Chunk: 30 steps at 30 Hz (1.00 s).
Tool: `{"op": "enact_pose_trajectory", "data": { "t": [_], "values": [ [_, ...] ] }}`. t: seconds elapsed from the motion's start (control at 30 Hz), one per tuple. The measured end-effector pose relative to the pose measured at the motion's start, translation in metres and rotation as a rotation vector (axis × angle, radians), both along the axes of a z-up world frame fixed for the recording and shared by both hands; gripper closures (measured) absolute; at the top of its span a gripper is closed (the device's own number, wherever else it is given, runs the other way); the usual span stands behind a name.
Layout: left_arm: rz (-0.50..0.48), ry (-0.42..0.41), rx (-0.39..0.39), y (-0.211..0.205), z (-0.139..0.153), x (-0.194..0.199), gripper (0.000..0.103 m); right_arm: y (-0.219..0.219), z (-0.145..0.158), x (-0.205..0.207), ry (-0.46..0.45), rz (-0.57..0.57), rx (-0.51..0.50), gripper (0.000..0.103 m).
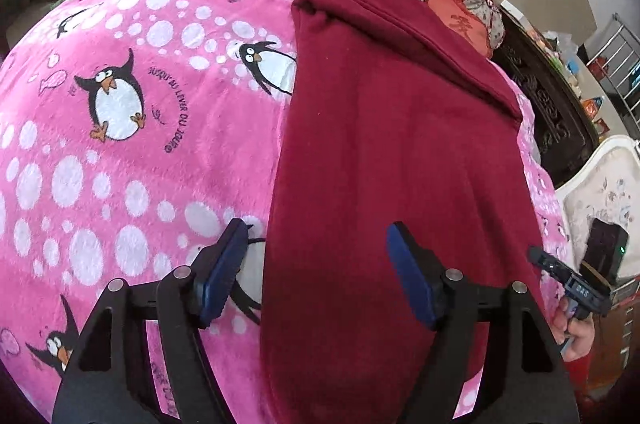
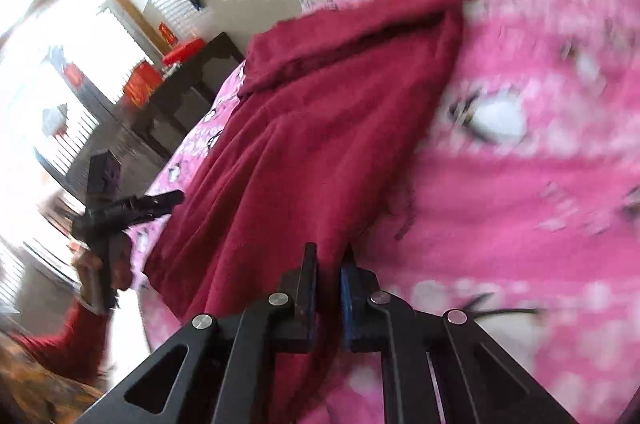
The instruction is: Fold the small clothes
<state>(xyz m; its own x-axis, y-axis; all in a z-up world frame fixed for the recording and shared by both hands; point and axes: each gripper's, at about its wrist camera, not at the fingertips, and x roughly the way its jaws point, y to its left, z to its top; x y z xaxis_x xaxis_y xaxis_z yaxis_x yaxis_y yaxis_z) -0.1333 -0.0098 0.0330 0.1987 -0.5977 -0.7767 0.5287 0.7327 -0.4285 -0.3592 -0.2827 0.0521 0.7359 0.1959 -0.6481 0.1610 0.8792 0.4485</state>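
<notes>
I have the dark red garment (image 1: 392,152) lying lengthwise on the pink penguin blanket (image 1: 120,96), already doubled into a long strip with a folded flap along its far right side. My left gripper (image 1: 316,264) hangs over the near end with its blue pads spread wide, one over the blanket and one over the cloth, holding nothing. My right gripper (image 2: 328,288) has its pads drawn close with red fabric between them; that view is smeared with motion, so I think it is pinching the near edge but would not swear how much cloth it has.

The risk I see is a one-sided pull: with only the right tongs gripping, lifting the near end could drag the strip askew and spill the flap open. A thin pinch could also slip out on this fleecy cloth, or catch the blanket underneath.

The garment's left edge runs straight and exposed, with broad blanket to the left for working. To the right the bed ends soon, near dark carved furniture (image 1: 552,104), so less room there
</notes>
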Motion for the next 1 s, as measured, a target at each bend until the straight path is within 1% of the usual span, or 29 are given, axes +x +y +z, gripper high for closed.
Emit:
{"op": "enact_pose_trajectory", "data": {
  "t": [0.07, 0.13, 0.2, 0.23, 0.27, 0.3, 0.37, 0.4, 0.47, 0.53, 0.57, 0.63, 0.67, 0.7, 0.73, 0.77, 0.8, 0.83, 0.87, 0.93, 1.0],
  "values": [
    [-0.012, 0.003, -0.002, 0.004, -0.001, -0.002, 0.03, -0.006, 0.015, -0.012, -0.011, -0.014, -0.054, 0.095],
    [-0.016, -0.011, -0.01, 0.007, -0.003, -0.005, 0.03, -0.016, 0.014, -0.019, 0.025, -0.05, -0.074, 0.095],
    [-0.013, -0.029, -0.002, 0.008, -0.005, -0.006, 0.03, -0.025, -0.003, -0.016, 0.079, -0.071, -0.033, 0.095],
    [-0.01, -0.04, 0.01, 0.006, -0.005, -0.008, 0.03, -0.029, -0.01, -0.017, 0.089, -0.087, 0.004, 0.095],
    [-0.009, -0.047, 0.02, 0.005, -0.004, -0.01, 0.03, -0.031, -0.014, -0.021, 0.064, -0.109, 0.064, 0.094],
    [-0.012, -0.048, 0.032, 0.005, -0.003, -0.012, 0.03, -0.032, -0.013, -0.027, 0.039, -0.112, 0.111, 0.088],
    [-0.022, -0.039, 0.041, 0.006, -0.001, -0.017, 0.03, -0.031, -0.013, -0.037, 0.017, -0.084, 0.179, 0.044],
    [-0.026, -0.027, 0.041, 0.009, -0.001, -0.021, 0.03, -0.029, -0.013, -0.041, 0.012, -0.071, 0.2, 0.04],
    [-0.026, 0.004, 0.03, 0.016, -0.001, -0.025, 0.03, -0.019, -0.013, -0.049, 0.016, -0.041, 0.212, 0.04],
    [-0.01, 0.031, 0.011, 0.023, -0.003, -0.028, 0.03, -0.008, -0.015, -0.052, 0.032, -0.006, 0.196, 0.04],
    [0.001, 0.041, -0.002, 0.027, -0.004, -0.029, 0.03, -0.002, -0.016, -0.051, 0.027, 0.004, 0.185, 0.04],
    [0.0, 0.04, -0.019, 0.03, -0.005, -0.032, 0.029, 0.007, -0.022, -0.046, -0.002, 0.017, 0.199, 0.04],
    [-0.004, 0.035, -0.019, 0.029, -0.005, -0.033, 0.029, 0.012, -0.026, -0.043, -0.017, 0.022, 0.201, 0.043],
    [-0.013, 0.029, -0.01, 0.027, -0.006, -0.034, 0.029, 0.018, -0.026, -0.04, -0.022, 0.017, 0.16, 0.048],
    [-0.025, 0.019, 0.006, 0.025, -0.005, -0.035, 0.029, 0.024, -0.024, -0.033, -0.009, 0.022, 0.102, 0.072],
    [-0.043, 0.007, 0.033, 0.022, -0.004, -0.036, 0.029, 0.029, -0.022, -0.028, 0.002, 0.051, 0.068, 0.096],
    [-0.069, -0.016, 0.067, 0.018, -0.003, -0.039, 0.03, 0.028, -0.023, -0.026, -0.008, 0.073, 0.11, 0.096],
    [-0.083, -0.033, 0.086, 0.016, -0.002, -0.042, 0.03, 0.026, -0.023, -0.026, -0.015, 0.066, 0.134, 0.096],
    [-0.094, -0.055, 0.106, 0.015, -0.001, -0.046, 0.034, 0.027, -0.021, -0.027, -0.011, 0.066, 0.117, 0.096],
    [-0.11, -0.083, 0.136, 0.015, -0.002, -0.051, 0.038, 0.026, -0.013, -0.037, -0.026, 0.058, 0.078, 0.096],
    [-0.123, -0.079, 0.123, 0.019, -0.002, -0.056, 0.038, 0.021, -0.007, -0.047, -0.049, 0.032, 0.068, 0.096]
  ]
}}
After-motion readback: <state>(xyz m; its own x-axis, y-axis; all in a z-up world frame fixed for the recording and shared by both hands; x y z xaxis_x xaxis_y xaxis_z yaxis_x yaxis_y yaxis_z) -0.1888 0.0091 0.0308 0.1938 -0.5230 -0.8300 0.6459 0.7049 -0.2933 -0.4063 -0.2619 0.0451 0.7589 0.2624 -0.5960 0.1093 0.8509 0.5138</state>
